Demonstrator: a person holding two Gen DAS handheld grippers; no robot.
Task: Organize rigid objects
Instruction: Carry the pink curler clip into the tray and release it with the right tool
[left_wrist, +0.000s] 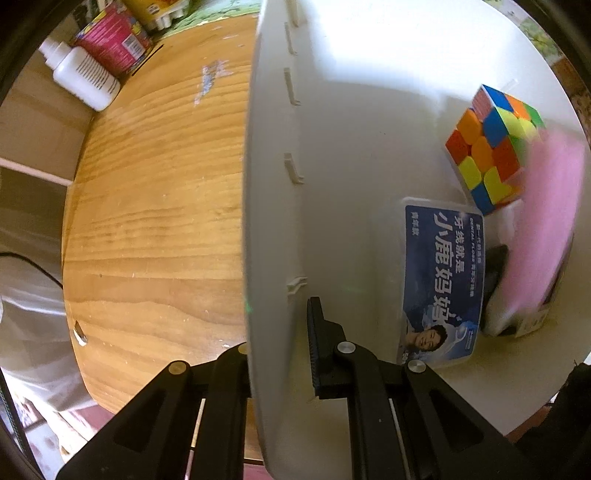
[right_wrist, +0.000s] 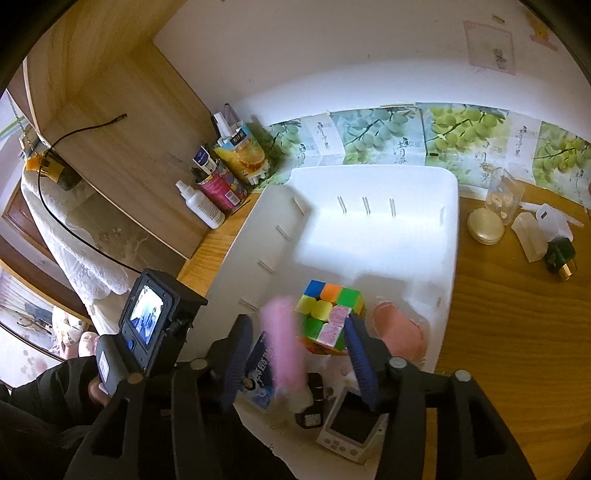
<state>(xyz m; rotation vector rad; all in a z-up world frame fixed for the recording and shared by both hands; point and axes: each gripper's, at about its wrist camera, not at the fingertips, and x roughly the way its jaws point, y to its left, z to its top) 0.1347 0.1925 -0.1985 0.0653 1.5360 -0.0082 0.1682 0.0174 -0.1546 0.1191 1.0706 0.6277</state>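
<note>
Hanging blurred between the right gripper's (right_wrist: 295, 354) parted blue fingers (right_wrist: 360, 360), one pink object (right_wrist: 282, 347) stood with its long axis roughly upright, tilted a little; the smear made it hard to say whether either pad touched it. Those jaws stood partly apart, gripping nothing that could be made out. It sat over the near end of the single white bin (right_wrist: 448, 258), which lay lengthways on the wooden tabletop (right_wrist: 509, 332).

Under it, by the bin's near wall, lay one blue-labelled floss box (left_wrist: 441, 280) reading "DENTAL FLOSS" beside Chinese characters, one black adapter (right_wrist: 314, 402) and one white device with a screen (right_wrist: 351, 424). Just beyond sat one colour cube (right_wrist: 330, 314), tipped on an edge, and one pink cup (right_wrist: 400, 328) near the bin's right wall.

The left gripper (left_wrist: 280, 354) was pinched tight on the bin's left wall, one black finger (left_wrist: 317, 347) inside.

Past the bin's far left corner stood one white spray bottle (right_wrist: 201, 205) and one magenta can (right_wrist: 221, 192).
</note>
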